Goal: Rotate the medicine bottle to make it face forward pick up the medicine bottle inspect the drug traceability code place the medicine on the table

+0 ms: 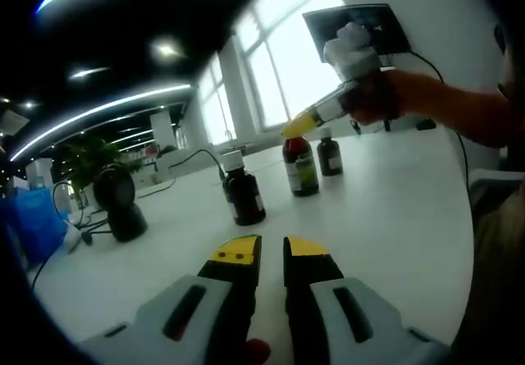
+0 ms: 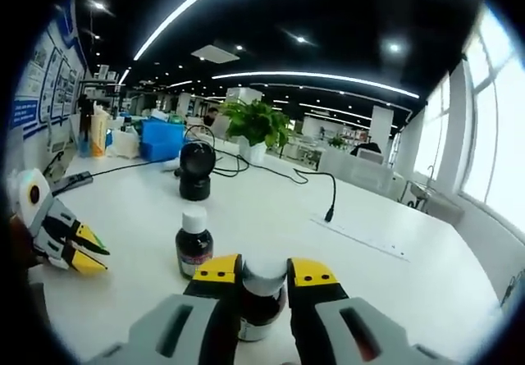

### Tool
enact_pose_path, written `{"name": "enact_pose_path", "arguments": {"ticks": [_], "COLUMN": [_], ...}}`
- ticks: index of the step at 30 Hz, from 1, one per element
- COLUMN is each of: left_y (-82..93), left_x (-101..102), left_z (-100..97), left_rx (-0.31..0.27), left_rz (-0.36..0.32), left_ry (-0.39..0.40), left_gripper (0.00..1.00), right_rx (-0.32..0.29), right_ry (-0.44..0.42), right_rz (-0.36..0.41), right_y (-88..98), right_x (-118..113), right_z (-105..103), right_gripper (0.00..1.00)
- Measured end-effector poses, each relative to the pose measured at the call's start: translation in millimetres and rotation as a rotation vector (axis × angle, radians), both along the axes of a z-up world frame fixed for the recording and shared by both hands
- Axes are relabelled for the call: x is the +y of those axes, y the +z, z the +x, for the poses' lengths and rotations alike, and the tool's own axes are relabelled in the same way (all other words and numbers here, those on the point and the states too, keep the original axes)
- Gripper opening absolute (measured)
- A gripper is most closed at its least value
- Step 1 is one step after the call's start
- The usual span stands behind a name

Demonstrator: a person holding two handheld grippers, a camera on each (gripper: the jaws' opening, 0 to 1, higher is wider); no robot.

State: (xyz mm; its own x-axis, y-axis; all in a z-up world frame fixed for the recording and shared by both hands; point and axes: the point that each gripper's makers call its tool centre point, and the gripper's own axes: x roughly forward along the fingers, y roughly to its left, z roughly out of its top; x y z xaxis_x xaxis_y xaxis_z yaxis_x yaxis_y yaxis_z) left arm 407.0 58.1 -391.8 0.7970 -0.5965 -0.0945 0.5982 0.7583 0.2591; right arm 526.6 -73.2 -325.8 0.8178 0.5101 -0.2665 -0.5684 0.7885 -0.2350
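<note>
The right gripper (image 2: 262, 273) is closing its yellow-tipped jaws around the white cap of a medicine bottle (image 2: 261, 299) standing on the white table (image 2: 271, 209), the pads flanking the cap; whether they are pressing it I cannot tell. A second bottle (image 2: 194, 253) is standing just left of it, so a careless twist is risking a knock. In the left gripper view, the left gripper (image 1: 272, 252) is hovering with jaws nearly together, holding nothing, nearer than the bottles. A cap-only grip is risking slip or tipping.
</note>
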Motion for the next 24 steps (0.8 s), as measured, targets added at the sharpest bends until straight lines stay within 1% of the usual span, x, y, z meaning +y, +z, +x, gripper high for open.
{"name": "enact_pose_path", "arguments": {"ticks": [3, 6, 9, 10, 14, 18, 20, 24], "left_y": [0.1, 0.0, 0.1, 0.1, -0.1, -0.4, -0.3, -0.8], "left_x": [-0.3, -0.4, -0.3, -0.3, -0.1, 0.4, 0.5, 0.6], "left_z": [-0.4, -0.5, -0.7, -0.7, -0.6, -0.1, -0.1, 0.4], "left_rx": [0.000, 0.000, -0.001, 0.000, -0.001, 0.000, 0.000, 0.001], "left_rz": [0.001, 0.002, 0.002, 0.002, 0.003, 0.003, 0.002, 0.003], "left_ry": [-0.001, 0.000, 0.000, 0.000, 0.001, 0.002, 0.003, 0.004], "left_gripper": [0.05, 0.05, 0.05, 0.05, 0.05, 0.05, 0.05, 0.05], "right_rx": [-0.004, -0.007, 0.001, 0.002, 0.000, 0.047, 0.052, 0.064], "right_ry": [0.020, 0.045, 0.088, 0.114, 0.128, 0.180, 0.184, 0.206], "right_rz": [0.013, 0.024, 0.038, 0.045, 0.050, 0.096, 0.105, 0.110], "right_y": [3.5, 7.5, 9.4, 9.8, 11.3, 8.6, 7.9, 5.4], "right_x": [-0.7, -2.2, -2.7, -1.2, -5.4, -1.4, -1.8, 2.2], "right_z": [-2.5, -3.5, -4.4, -5.8, -3.6, -4.4, -2.1, -4.8], "right_gripper": [0.22, 0.22, 0.21, 0.21, 0.22, 0.21, 0.20, 0.17]}}
